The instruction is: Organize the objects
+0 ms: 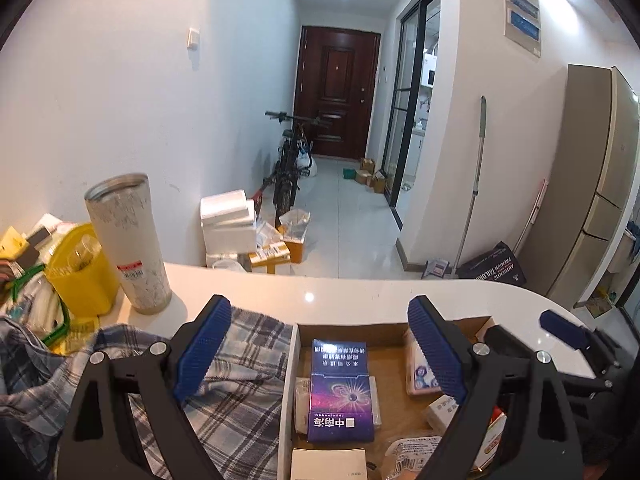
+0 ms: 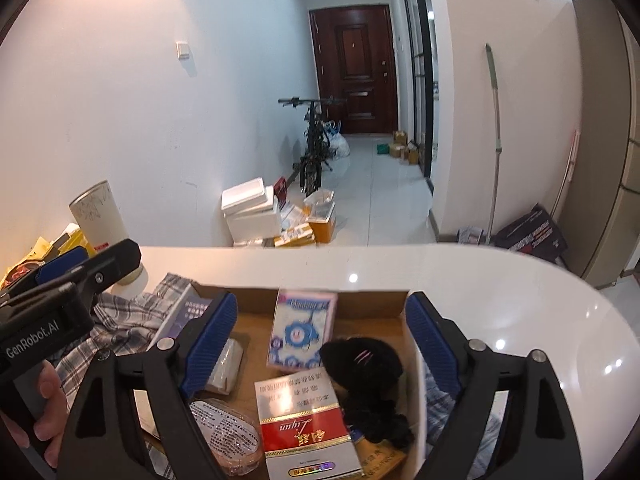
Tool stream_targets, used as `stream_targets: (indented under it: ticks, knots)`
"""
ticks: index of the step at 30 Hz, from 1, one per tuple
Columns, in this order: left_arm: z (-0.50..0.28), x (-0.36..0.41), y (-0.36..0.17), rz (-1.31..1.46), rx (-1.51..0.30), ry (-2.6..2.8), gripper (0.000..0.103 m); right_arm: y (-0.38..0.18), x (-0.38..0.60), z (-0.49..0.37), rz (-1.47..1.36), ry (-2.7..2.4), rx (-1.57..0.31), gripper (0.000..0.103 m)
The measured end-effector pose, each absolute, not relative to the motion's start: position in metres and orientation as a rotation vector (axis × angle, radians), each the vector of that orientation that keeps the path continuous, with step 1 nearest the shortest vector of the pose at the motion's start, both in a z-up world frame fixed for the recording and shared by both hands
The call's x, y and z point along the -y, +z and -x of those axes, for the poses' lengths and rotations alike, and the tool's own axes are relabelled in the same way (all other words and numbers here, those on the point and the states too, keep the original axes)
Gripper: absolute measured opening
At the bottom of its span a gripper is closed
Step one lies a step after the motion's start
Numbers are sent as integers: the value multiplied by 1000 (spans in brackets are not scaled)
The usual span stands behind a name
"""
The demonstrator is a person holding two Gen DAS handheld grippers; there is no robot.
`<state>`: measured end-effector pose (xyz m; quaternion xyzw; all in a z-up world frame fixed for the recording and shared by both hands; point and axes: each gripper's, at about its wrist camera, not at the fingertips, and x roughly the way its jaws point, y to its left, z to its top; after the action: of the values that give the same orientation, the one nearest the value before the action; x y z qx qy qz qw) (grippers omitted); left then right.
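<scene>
Far left on the white counter [image 1: 360, 292]: yellow tub [image 1: 78, 276], then tall white tumbler [image 1: 128, 244], upright. Plaid cloth [image 1: 240, 384] lies just left of the cardboard box [image 2: 304, 294]. Left gripper [image 1: 320, 348] wide open, nothing held, above the purple carton [image 1: 340, 388] in the box. Right gripper [image 2: 320, 344] also spread wide, empty, over tissue pack [image 2: 302, 328], red-white carton [image 2: 304, 428] & black fuzzy item [image 2: 364, 364], all inside the box.
</scene>
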<state>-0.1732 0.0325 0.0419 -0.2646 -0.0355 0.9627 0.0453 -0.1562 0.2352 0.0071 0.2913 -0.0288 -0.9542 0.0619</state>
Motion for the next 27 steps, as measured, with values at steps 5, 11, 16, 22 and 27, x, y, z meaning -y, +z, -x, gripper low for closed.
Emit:
stream_targets:
  ticks: [5, 11, 16, 22, 27]
  knots:
    - [148, -33, 78, 646, 76, 2986, 92, 47, -242, 137, -746, -2912, 124, 86]
    - [109, -32, 117, 502, 112, 2984, 92, 97, -241, 103, -577, -2940, 71, 86]
    - [64, -31, 148, 371, 2, 3010, 92, 124, -254, 63, -482, -2931, 75, 86]
    - [1, -5, 183, 268, 252, 2859, 103, 153, -247, 4, -268, -3068, -85, 103]
    - [-53, -3, 207, 126, 198, 2848, 103, 174, -238, -48, -54, -3055, -102, 103]
